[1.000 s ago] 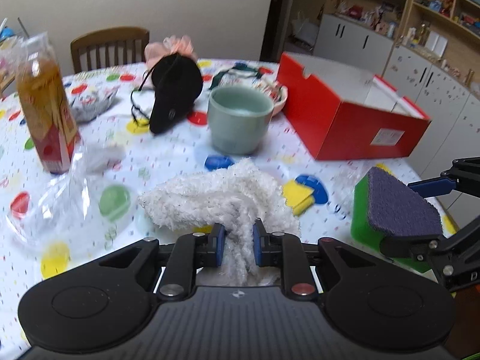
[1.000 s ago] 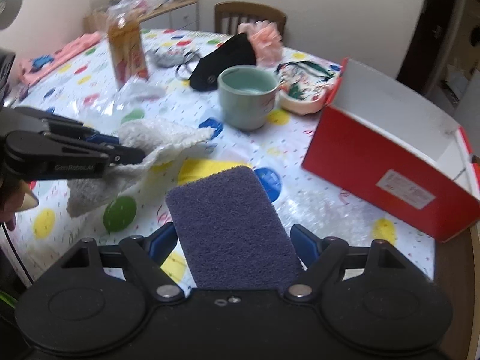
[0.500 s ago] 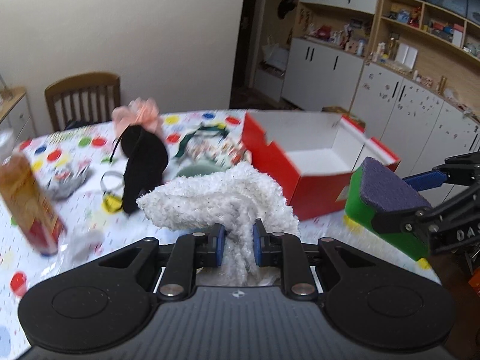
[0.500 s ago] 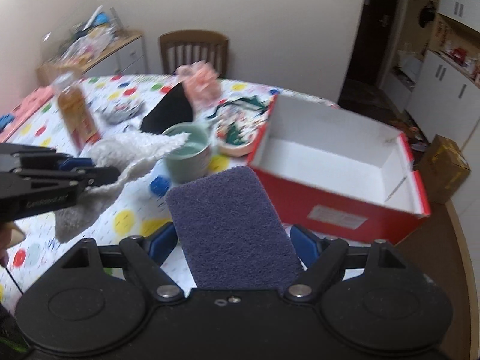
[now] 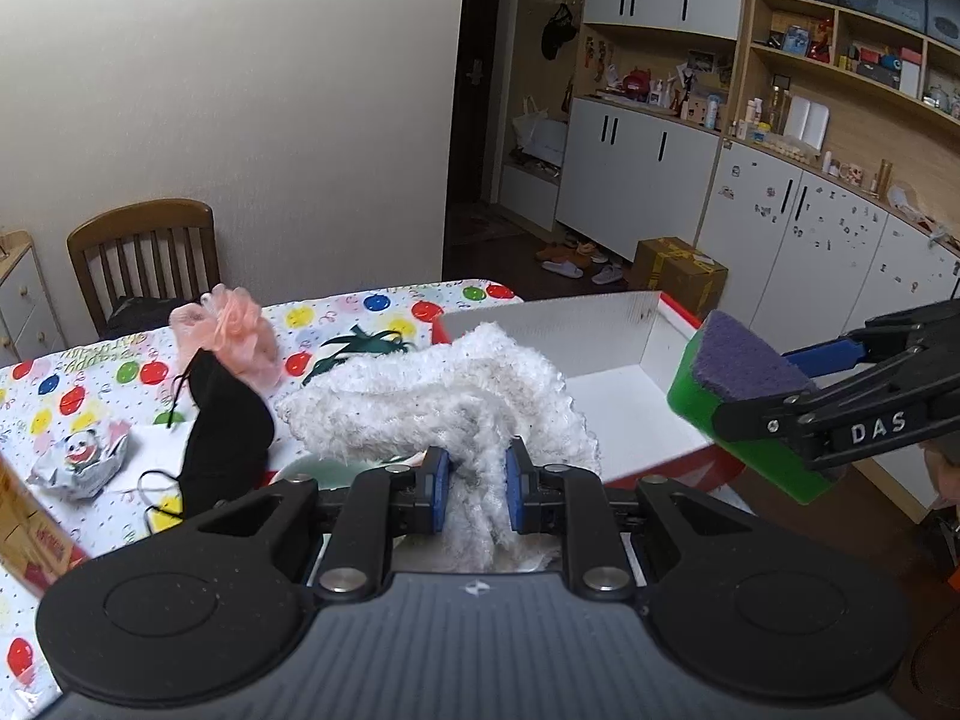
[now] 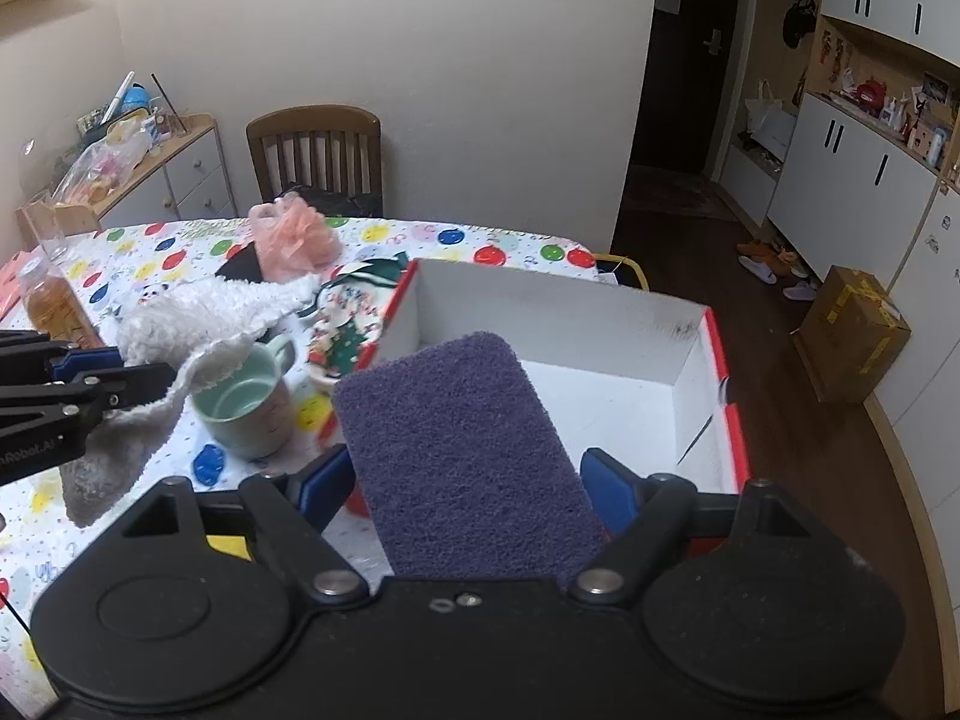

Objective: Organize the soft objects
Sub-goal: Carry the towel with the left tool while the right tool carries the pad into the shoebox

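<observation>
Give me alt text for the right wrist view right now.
The right gripper holds a purple-topped sponge above the open, empty red box. At left, the left gripper holds a white fluffy cloth over a green mug on the polka-dot table.

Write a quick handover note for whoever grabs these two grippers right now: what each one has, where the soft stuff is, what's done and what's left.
Left gripper: shut on the white fluffy cloth, held in the air above the green mug.
Right gripper: shut on the green and purple sponge, held at the near edge of the red box.
Done: both picked up. The part of the box that shows holds nothing.
Left: drop both in the box, probably followed by the pink mesh pouf and black face mask on the table.
</observation>
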